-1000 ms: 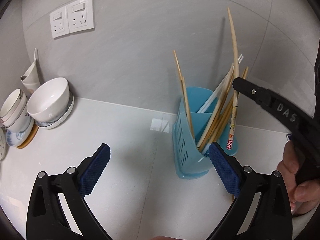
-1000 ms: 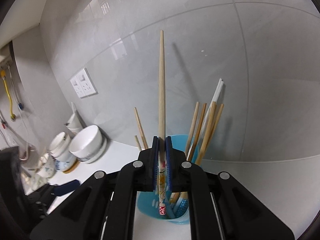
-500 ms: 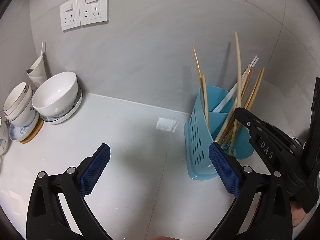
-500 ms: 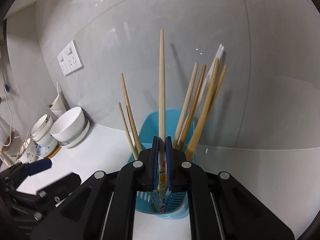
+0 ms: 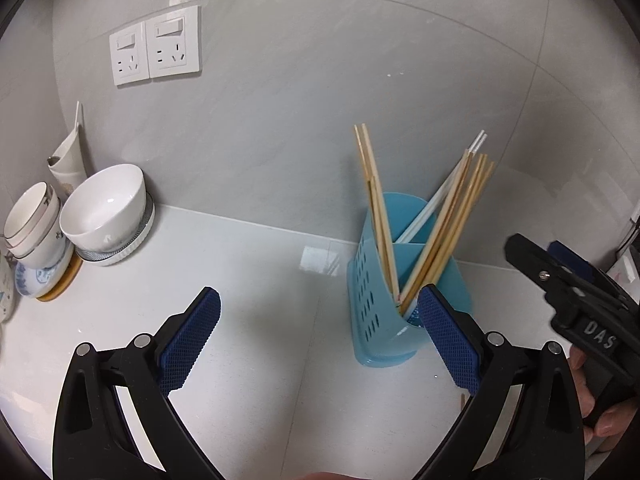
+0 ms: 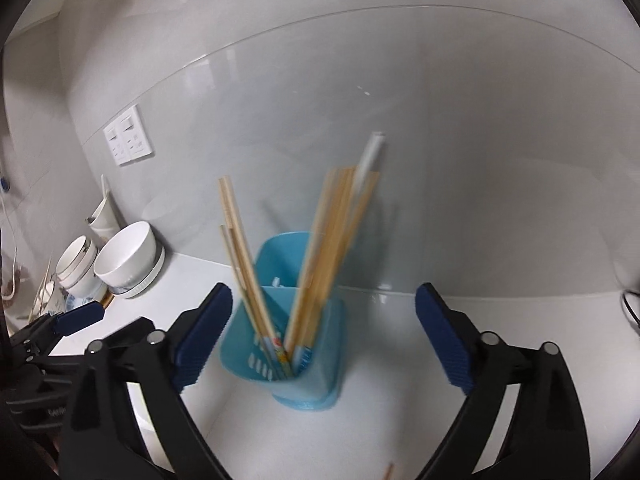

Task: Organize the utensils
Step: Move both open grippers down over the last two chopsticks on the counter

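blue plastic holder [image 6: 296, 320] stands on the white desk [image 5: 260, 280] against the wall, straight ahead of the right tongs [image 6: 322, 336] and below them. these tongs have just been opening, jaws now wide with nothing between them. the chopsticks [image 6: 328, 248] stand in the holder, long axes near upright, thin ends fanning up toward the wall. one more stick end [image 6: 388, 470] peeks in at the near desk edge, too little showing to tell its lie; it seems nearer the right hand. left tongs [image 5: 320, 340] gape wide, empty, beside the holder.
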